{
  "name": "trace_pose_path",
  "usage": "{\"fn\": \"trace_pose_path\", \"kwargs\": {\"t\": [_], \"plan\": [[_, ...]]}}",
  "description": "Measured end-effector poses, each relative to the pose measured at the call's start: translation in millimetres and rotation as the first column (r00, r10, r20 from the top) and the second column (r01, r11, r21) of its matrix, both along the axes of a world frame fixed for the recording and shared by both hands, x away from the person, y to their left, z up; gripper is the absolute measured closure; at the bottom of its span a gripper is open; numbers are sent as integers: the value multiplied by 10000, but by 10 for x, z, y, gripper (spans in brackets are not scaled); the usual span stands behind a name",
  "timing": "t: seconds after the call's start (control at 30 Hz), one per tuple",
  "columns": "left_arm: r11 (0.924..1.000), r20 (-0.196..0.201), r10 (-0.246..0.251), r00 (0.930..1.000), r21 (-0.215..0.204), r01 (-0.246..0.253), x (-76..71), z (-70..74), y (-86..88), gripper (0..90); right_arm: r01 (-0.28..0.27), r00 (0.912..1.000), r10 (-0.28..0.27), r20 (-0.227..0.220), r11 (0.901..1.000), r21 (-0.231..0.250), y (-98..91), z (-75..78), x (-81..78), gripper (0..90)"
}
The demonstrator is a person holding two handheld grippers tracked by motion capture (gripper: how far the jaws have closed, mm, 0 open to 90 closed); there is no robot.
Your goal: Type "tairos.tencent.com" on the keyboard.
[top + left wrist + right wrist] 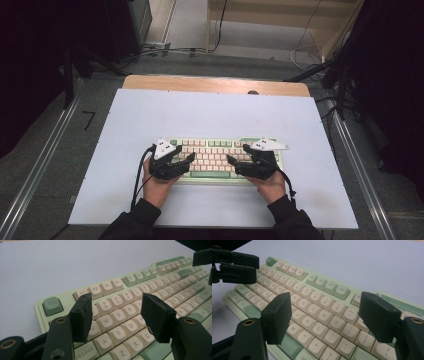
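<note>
A pale green keyboard [212, 152] with cream keys lies flat on the white mat, near its front middle. My left gripper [189, 161] hovers over the keyboard's left end, jaws open and empty. In the left gripper view, the left gripper [116, 298] has its pads spread above the number and letter rows of the keyboard [117, 285]. My right gripper [231, 162] hovers over the right end, also open and empty. In the right gripper view, the right gripper [324, 296] spans the letter keys of the keyboard [322, 282]. The left gripper [234, 265] shows farther off at the top left.
The white mat [200, 115] covers a wooden table [215, 84]. Metal rails [40, 165] run along both sides of the table. Cables [165, 50] and dark equipment stands lie on the floor beyond the far edge. The person's hands and dark sleeves [145, 212] come in from the bottom.
</note>
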State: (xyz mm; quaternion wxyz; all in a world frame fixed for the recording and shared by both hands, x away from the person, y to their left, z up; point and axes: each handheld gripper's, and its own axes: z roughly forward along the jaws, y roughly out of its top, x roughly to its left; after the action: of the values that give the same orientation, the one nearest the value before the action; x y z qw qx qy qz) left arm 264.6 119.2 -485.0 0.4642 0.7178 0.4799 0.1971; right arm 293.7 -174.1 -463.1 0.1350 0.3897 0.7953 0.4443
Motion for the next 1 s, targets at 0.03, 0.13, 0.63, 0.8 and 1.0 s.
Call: {"fn": "trace_pose_path", "kwargs": {"t": [0.03,0.13,0.63,0.8,1.0], "plan": [[10000,2,-1,10000,-9,1,-1,1,0,429,-31,10000,31,-13,10000,29,1,11,-19,255],[10000,20,5,10000,-19,-5,-2,1,-2,429,-204,9998,204,67,9998,54,20,33,-76,330],[10000,20,18,10000,-9,-18,-4,2,-1,429,-1237,9900,1222,-707,9922,-175,241,-132,-107,878],[10000,16,12,10000,-23,-11,-5,3,4,429,-1217,9896,1186,-815,9920,-345,272,-182,-82,878],[10000,7,4,10000,-2,-4,-5,1,3,429,-1289,9880,1231,-936,9899,-585,302,-226,-73,877]]}}
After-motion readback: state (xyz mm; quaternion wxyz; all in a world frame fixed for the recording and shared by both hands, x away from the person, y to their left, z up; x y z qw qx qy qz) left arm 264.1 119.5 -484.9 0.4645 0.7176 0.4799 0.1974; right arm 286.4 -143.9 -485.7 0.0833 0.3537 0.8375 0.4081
